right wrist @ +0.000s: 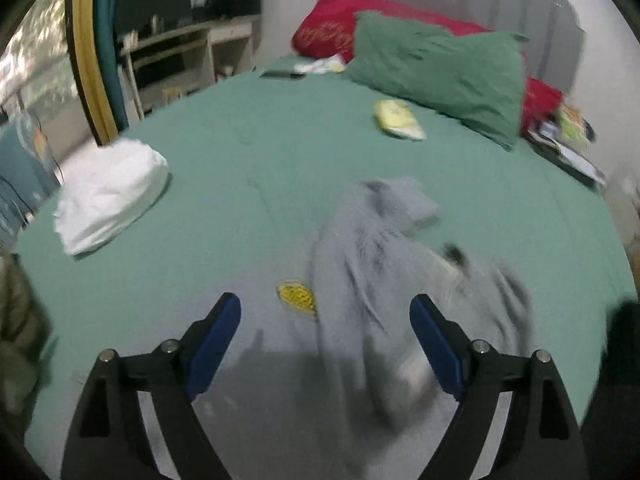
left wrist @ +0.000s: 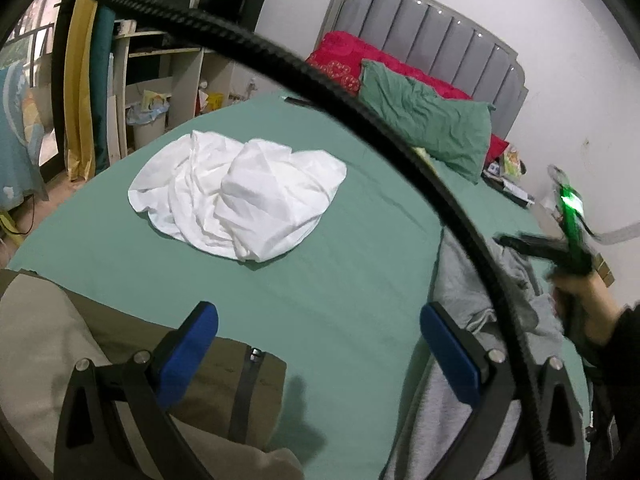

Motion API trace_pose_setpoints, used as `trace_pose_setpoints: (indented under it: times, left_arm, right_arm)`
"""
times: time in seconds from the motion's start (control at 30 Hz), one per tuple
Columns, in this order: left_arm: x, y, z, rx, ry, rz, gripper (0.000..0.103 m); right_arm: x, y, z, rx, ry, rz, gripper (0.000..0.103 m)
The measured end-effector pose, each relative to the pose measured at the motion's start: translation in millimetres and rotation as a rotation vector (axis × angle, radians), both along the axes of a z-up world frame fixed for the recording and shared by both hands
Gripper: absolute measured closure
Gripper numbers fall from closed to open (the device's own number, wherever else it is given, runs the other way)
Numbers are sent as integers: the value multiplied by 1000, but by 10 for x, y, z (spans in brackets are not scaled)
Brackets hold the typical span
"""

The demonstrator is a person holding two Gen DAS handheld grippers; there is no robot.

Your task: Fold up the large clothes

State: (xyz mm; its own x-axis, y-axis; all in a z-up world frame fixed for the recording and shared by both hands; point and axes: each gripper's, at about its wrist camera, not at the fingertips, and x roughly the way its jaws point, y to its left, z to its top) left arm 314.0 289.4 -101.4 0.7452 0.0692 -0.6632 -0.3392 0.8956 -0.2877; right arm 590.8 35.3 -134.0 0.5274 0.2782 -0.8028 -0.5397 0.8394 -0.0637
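Black cable (left wrist: 360,92) arcs across the left wrist view, hiding part of the bed (left wrist: 320,288); grey garment (right wrist: 400,280) smeared by blur; khaki garment (left wrist: 48,340) cut off lower left.

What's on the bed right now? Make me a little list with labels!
bed: green sheet, grey headboard
white cloth: crumpled heap, lying apart from the grey garment
grey garment: rumpled, yellow patch, below the right gripper
pillows: green pillow leaning on red pillow
small yellow packet: in front of the green pillow
left gripper: jaws open, holding nothing
right gripper: jaws open, holding nothing
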Motion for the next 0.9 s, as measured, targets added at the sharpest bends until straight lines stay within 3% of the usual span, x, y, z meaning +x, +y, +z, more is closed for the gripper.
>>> trace_pose_setpoints:
  times: [0.1, 0.2, 0.27, 0.37, 0.43, 0.5, 0.57, 0.7, 0.9]
  left_arm:
    - [52, 20, -50, 4, 10, -1, 2]
    - [104, 39, -107, -17, 20, -7, 2]
    - [113, 32, -151, -29, 32, -19, 2]
    - [103, 11, -171, -39, 35, -31, 2]
    - [95, 4, -162, -36, 30, -27, 2]
    - [93, 9, -152, -39, 25, -25, 2]
    - [82, 17, -134, -34, 23, -19, 2]
    - [12, 47, -48, -27, 2, -6, 2]
    - [-139, 145, 103, -27, -42, 26, 2]
  right_arm:
    - [380, 424, -395, -106, -24, 4, 19]
    - [653, 633, -717, -212, -45, -46, 33]
    - [792, 681, -894, -250, -11, -66, 79]
    - [829, 666, -970, -303, -16, -63, 99]
    - [788, 675, -903, -314, -39, -41, 100]
    - [675, 665, -736, -316, -109, -10, 100]
    - [545, 601, -466, -250, -154, -2, 100]
    - [91, 514, 390, -26, -234, 83, 100]
    - [-1087, 234, 1685, 293, -385, 249, 100]
